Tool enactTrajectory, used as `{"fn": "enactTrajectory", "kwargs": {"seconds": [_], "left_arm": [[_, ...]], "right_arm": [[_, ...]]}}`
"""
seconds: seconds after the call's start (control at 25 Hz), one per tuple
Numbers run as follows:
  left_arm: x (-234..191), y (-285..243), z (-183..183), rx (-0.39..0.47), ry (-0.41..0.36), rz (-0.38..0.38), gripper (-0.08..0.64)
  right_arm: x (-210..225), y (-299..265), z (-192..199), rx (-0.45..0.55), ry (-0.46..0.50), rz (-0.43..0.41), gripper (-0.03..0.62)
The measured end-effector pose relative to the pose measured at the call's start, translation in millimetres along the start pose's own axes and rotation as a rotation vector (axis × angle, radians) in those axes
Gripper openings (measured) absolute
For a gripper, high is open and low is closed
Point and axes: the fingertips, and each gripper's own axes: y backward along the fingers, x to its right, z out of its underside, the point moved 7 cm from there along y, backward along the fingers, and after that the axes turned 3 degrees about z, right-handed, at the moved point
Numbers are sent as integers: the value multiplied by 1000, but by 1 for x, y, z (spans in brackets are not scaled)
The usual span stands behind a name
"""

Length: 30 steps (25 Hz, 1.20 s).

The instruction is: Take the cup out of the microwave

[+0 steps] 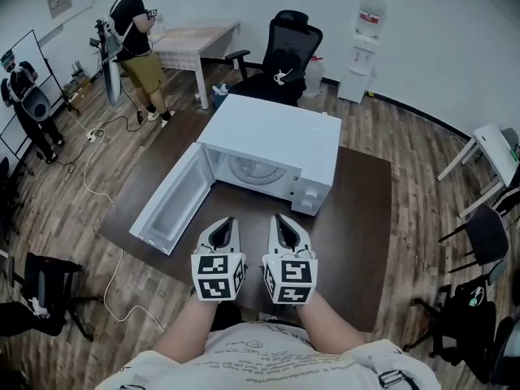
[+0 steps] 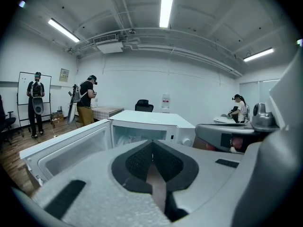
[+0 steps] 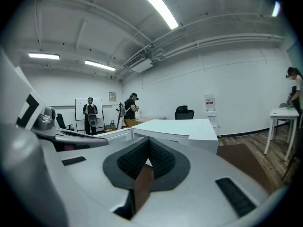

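A white microwave (image 1: 276,140) stands on a dark brown table (image 1: 357,242), its door (image 1: 172,205) swung wide open to the left. The cavity (image 1: 252,171) shows a pale round turntable; I cannot make out a cup inside. My left gripper (image 1: 228,222) and right gripper (image 1: 279,218) hover side by side over the table's near part, in front of the cavity and apart from it. Both are shut with nothing between the jaws. In the left gripper view the cavity (image 2: 137,137) lies just past the left gripper (image 2: 152,144). The right gripper (image 3: 149,144) faces the microwave's top (image 3: 180,126).
A black office chair (image 1: 280,55) stands behind the table. A person (image 1: 136,43) stands at a light table (image 1: 195,41) at the back left, another person (image 1: 24,96) at the far left. A water dispenser (image 1: 363,43), chairs (image 1: 487,234) and a floor cable (image 1: 89,177) surround the table.
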Motion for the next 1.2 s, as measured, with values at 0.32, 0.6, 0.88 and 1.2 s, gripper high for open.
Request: {"fn": "enactTrajectory", "kwargs": {"seconds": [0.32, 0.6, 0.88, 1.2], "left_arm": [[-31, -58, -3, -49, -27, 69, 14], [-55, -100, 2, -75, -39, 147, 14], [-77, -146, 15, -89, -50, 209, 15], [-87, -194, 32, -131, -113, 296, 37]], "right_arm": [[11, -30, 7, -49, -17, 100, 14], [15, -47, 7, -70, -31, 184, 14], [22, -54, 10, -98, -38, 279, 14], [32, -48, 18, -134, -46, 392, 14]]}}
